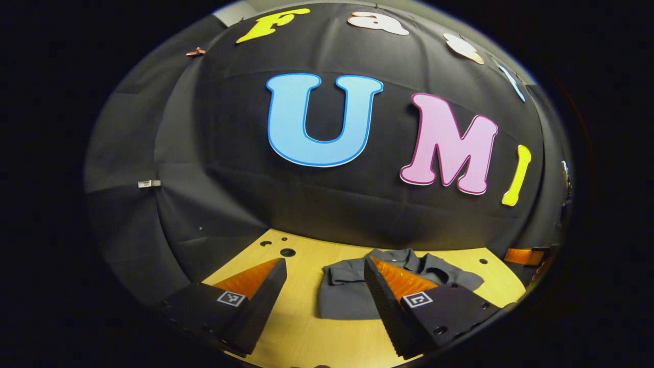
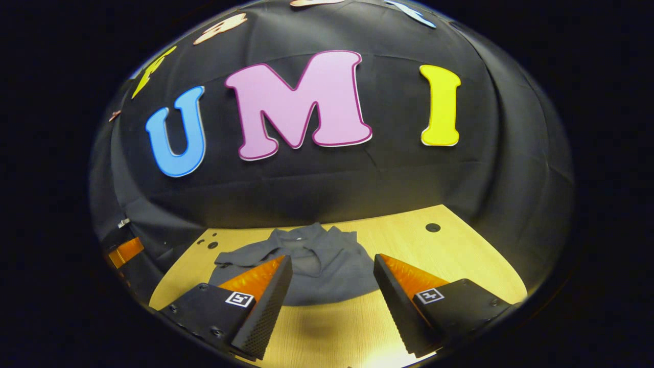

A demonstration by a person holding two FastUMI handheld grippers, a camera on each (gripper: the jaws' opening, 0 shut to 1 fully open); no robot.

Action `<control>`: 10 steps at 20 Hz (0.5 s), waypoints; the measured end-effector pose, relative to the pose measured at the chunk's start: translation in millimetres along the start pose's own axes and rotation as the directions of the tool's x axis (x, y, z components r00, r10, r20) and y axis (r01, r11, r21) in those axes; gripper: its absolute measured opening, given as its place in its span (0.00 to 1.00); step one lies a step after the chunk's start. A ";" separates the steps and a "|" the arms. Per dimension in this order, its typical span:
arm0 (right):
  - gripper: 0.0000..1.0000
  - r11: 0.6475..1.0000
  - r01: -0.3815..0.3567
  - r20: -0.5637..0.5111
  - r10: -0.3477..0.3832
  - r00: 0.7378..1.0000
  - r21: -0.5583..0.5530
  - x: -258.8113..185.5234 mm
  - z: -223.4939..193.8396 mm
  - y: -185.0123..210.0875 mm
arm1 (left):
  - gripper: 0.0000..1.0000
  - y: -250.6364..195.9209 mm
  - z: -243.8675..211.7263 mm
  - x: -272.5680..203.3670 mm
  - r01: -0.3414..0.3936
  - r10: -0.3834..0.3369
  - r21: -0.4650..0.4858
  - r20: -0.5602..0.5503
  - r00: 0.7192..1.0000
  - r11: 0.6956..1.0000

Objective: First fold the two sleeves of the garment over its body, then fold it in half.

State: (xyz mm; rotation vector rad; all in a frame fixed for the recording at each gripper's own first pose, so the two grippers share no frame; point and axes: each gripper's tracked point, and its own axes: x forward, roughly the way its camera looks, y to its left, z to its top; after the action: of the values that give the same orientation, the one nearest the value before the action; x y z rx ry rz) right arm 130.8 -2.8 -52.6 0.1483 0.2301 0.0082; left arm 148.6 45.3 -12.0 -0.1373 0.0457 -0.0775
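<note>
A dark grey collared garment (image 1: pixel 347 294) lies flat on the wooden table (image 1: pixel 306 337), its collar toward the back wall. In the left gripper view my left gripper (image 1: pixel 324 266) stands open above the table's front, its right finger crossing the garment's right half. In the right gripper view the garment (image 2: pixel 327 268) lies ahead with one sleeve folded over its body. My right gripper (image 2: pixel 332 261) is open, nothing between its fingers, hovering just short of the garment's near hem. The other gripper's finger (image 2: pixel 125 250) shows at the far left edge of this view.
The table (image 2: pixel 460 255) has round holes near its back corners, one of them (image 2: pixel 433 227) at the right. Black cloth walls close in behind and at both sides. Bare wood lies in front of the garment and to its right.
</note>
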 end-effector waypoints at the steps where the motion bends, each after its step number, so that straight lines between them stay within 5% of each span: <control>1: 0.99 1.000 0.000 -0.001 0.000 1.000 -0.011 -12.1 -4.5 2.4 | 0.96 7.7 -1.1 -12.2 -0.016 0.016 -0.006 0.007 1.000 1.000; 5: 0.99 1.000 -0.017 0.000 0.017 1.000 -0.021 -56.5 -23.3 14.0 | 0.96 27.6 7.7 -66.8 -0.081 0.081 -0.007 0.085 0.993 0.997; 10: 0.99 0.999 -0.042 -0.023 0.041 0.999 -0.016 -97.6 -49.7 28.6 | 0.96 27.2 27.0 -119.0 -0.055 0.041 0.055 0.238 0.970 0.997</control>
State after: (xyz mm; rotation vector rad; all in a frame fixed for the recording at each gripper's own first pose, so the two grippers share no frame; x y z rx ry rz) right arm 24.7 30.3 -74.0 0.1366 0.2500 0.0531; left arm 33.4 85.4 15.8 -0.0829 -0.1915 -0.0136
